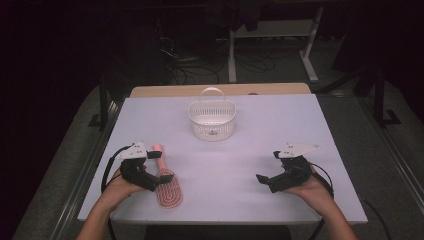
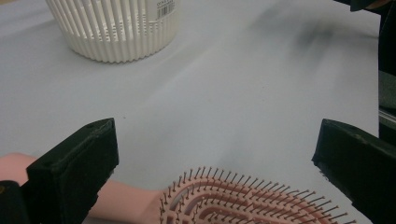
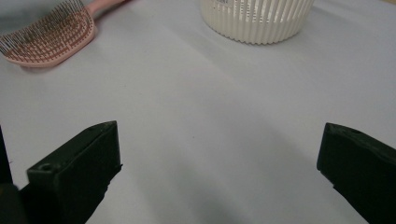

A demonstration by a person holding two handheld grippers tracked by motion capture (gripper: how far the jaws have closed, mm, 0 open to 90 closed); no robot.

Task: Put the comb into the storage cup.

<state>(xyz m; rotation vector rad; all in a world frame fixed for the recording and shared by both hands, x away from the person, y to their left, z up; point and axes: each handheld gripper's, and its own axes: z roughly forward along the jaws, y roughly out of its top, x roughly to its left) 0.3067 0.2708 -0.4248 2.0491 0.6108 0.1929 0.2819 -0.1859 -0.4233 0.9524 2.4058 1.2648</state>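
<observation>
1. Reading the basket [image 2: 112, 32]: the left gripper view shows a pale label with a barcode and a strip of print on something behind its ribs, too small and cut off to read.
2. Left gripper [image 1: 152, 170]: jaws spread wide, gripping nothing. In its own view the brush [image 2: 243, 198] lies low between the jaws, bristles up, with neither pad touching it.
3. Right gripper [image 1: 267, 167]: jaws equally wide and released, with bare table [image 3: 210, 116] between them.
4. Left hand [image 1: 120, 185]: it rests at the near left edge, gripper pointing right and forward over the brush head.
5. Right hand [image 1: 310, 189]: it sits at the near right, gripper pointing left towards the middle, well apart from the brush.
6. Brush [image 1: 165, 180]: pink, flat on the near left of the table, handle pointing away from the person.
7. Basket [image 1: 212, 120]: white, ribbed, handle upright, at the far middle of the table.
</observation>
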